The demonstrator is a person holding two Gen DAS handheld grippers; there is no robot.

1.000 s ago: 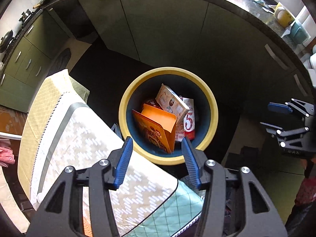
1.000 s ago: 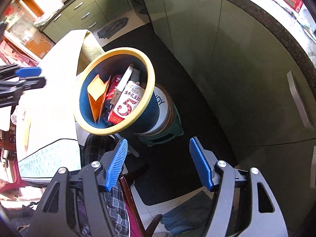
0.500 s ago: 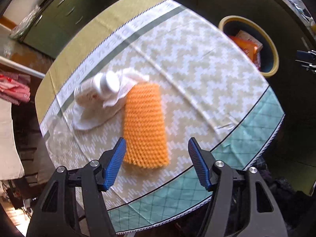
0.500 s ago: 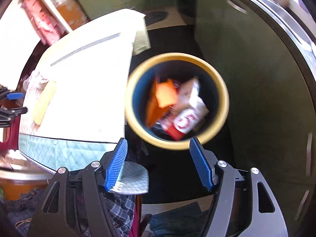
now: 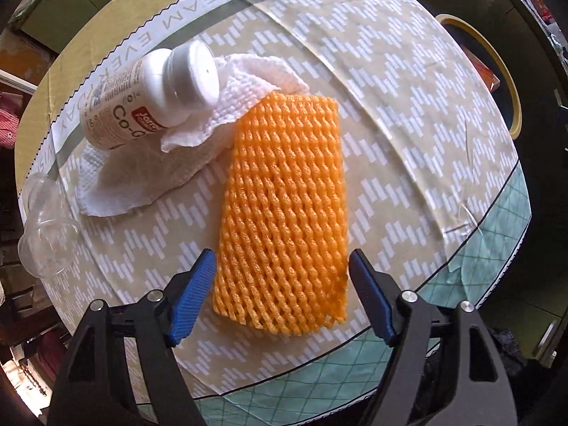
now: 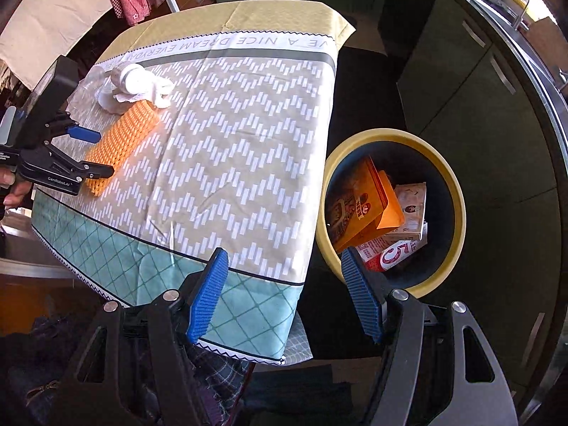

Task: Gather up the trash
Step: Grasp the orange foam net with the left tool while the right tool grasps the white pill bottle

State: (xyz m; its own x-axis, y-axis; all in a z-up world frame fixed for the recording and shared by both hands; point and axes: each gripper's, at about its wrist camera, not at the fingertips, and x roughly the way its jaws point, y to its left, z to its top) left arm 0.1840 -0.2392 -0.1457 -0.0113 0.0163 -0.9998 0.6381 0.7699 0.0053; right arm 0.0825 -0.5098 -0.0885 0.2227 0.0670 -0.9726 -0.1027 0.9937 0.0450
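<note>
An orange foam net [image 5: 284,206] lies flat on the tablecloth. My left gripper [image 5: 281,255] points down over its near end with the jaws opening; the net's end sits between the blue fingers, and the pads do not touch it. A white pill bottle [image 5: 149,99] lies on a crumpled white paper towel [image 5: 213,124] just beyond the net. A clear plastic cup [image 5: 46,234] lies at the left table edge. The yellow-rimmed blue bin [image 6: 458,191] holds cartons and an orange packet. My right gripper [image 6: 284,254] hangs open and empty over the table's corner beside the bin. From there the left gripper [image 6: 97,152] and the net [image 6: 124,138] show at far left.
The table [image 6: 241,149] wears a zigzag cloth with a teal border. Green cabinets [image 6: 472,113] and a dark counter curve round the right side. The bin [image 5: 497,64] stands on the dark floor off the table's right edge. Plaid fabric [image 6: 213,372] lies below the near table edge.
My left gripper has swung from above the bin to over the table, come down close to the orange net and opened wider. My right gripper has moved and rolled, with table and bin both in sight.
</note>
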